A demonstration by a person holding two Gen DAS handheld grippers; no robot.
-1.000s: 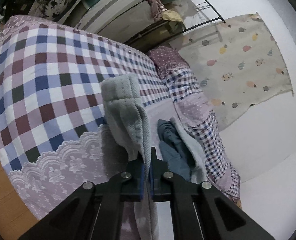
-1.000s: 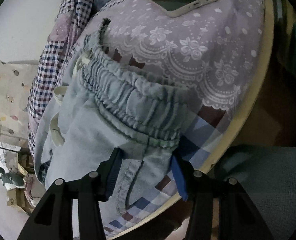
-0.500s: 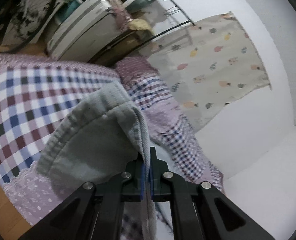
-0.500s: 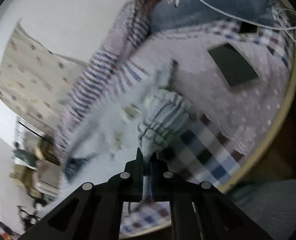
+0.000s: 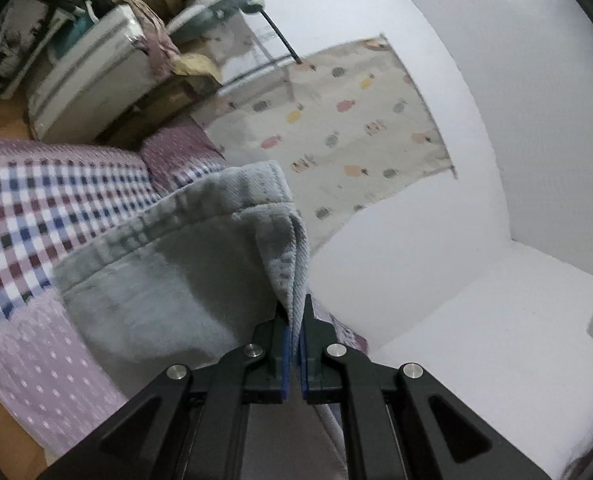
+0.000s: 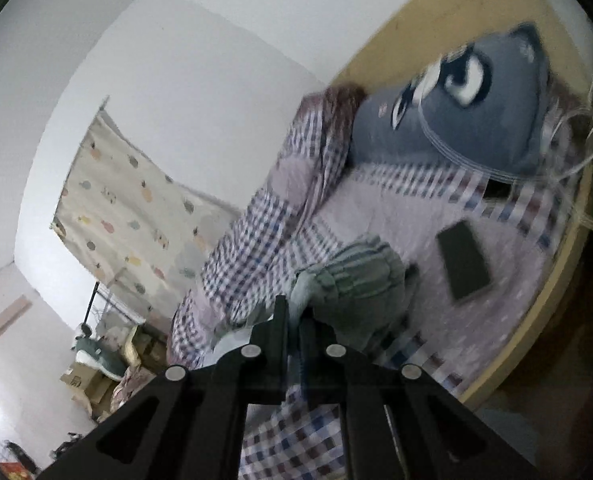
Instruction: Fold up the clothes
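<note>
The pale grey denim garment [image 5: 168, 272] hung in the lower middle of the left wrist view, its stitched hem arching toward the upper centre above the checked bedspread [image 5: 36, 208]. The left gripper [image 5: 295, 320] was clamped narrowly on a fold of that hem. In the right wrist view, the garment's gathered elastic waistband [image 6: 356, 276] bunched at centre, and the right gripper [image 6: 294, 316] was pinched tight on it. A dark phone [image 6: 464, 260] lay on the bedspread at right, a grey pillow [image 6: 456, 128] at upper right, a pineapple-print curtain [image 6: 128, 208] at left.
</note>
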